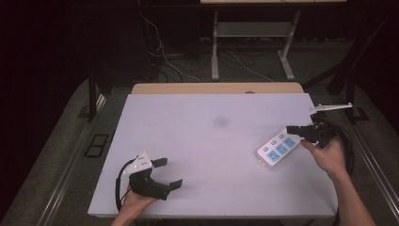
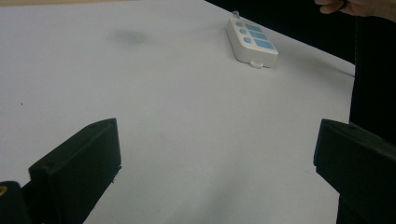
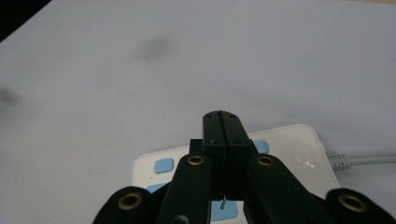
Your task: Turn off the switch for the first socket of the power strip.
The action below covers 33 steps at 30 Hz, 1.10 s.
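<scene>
Tongs on the right (image 1: 292,129) sit pressed together, gripping nothing, above a white power strip (image 1: 277,149) on the counter (image 1: 207,141); left tongs (image 1: 167,173) gape wide, empty.

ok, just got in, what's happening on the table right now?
A person holds a claw in each hand over a white tabletop. The right claw, jaws pressed together with nothing between them, sits just above the cable end of a white rectangular plastic power strip with blue sockets near the table's right edge. The left claw is wide open near the front left of the table, far from the strip and holding nothing.
</scene>
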Each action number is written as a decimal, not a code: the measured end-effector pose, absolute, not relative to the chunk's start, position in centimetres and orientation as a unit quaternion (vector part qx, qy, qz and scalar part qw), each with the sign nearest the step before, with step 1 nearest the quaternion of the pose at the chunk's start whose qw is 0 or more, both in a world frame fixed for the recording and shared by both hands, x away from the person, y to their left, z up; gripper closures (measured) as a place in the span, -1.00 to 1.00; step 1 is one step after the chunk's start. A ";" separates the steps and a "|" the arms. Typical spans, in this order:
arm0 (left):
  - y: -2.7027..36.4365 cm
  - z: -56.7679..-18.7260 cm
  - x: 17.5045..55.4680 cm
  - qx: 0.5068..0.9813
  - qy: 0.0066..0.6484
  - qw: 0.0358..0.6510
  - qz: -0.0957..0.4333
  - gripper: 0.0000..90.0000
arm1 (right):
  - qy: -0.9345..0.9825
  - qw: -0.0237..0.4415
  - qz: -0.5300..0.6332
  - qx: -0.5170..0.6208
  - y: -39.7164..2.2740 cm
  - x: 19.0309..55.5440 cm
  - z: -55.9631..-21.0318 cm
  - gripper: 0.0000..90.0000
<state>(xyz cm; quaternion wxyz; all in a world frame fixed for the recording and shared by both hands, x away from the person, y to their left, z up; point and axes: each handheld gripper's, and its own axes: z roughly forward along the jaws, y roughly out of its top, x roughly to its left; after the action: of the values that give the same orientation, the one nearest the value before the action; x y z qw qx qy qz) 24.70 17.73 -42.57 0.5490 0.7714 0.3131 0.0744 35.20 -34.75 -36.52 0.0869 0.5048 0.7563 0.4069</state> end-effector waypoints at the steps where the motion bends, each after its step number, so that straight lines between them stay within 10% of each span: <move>1: 17.7 -42.6 24.7 0.771 0.313 0.550 0.074 -1.00 | 0.754 0.087 0.413 0.504 -34.7 35.0 -36.4 0.92; 11: 17.7 -42.6 24.7 0.770 0.314 0.550 0.074 -1.00 | 0.728 0.102 0.449 0.508 -34.0 33.0 -35.4 0.14; 20: 17.7 -42.5 24.7 0.770 0.313 0.550 0.074 -1.00 | 0.716 0.096 0.478 0.499 -33.1 31.3 -35.3 -0.99; 33: 17.7 -42.5 24.7 0.771 0.312 0.550 0.074 -1.00 | 0.734 0.072 0.504 0.449 -31.3 28.8 -36.3 -1.00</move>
<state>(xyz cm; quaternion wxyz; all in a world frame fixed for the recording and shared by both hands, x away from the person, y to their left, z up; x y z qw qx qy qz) 24.67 17.69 -42.52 0.5501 0.7711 0.3119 0.0739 28.84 -31.27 -36.26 0.0718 0.4489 0.7345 0.5039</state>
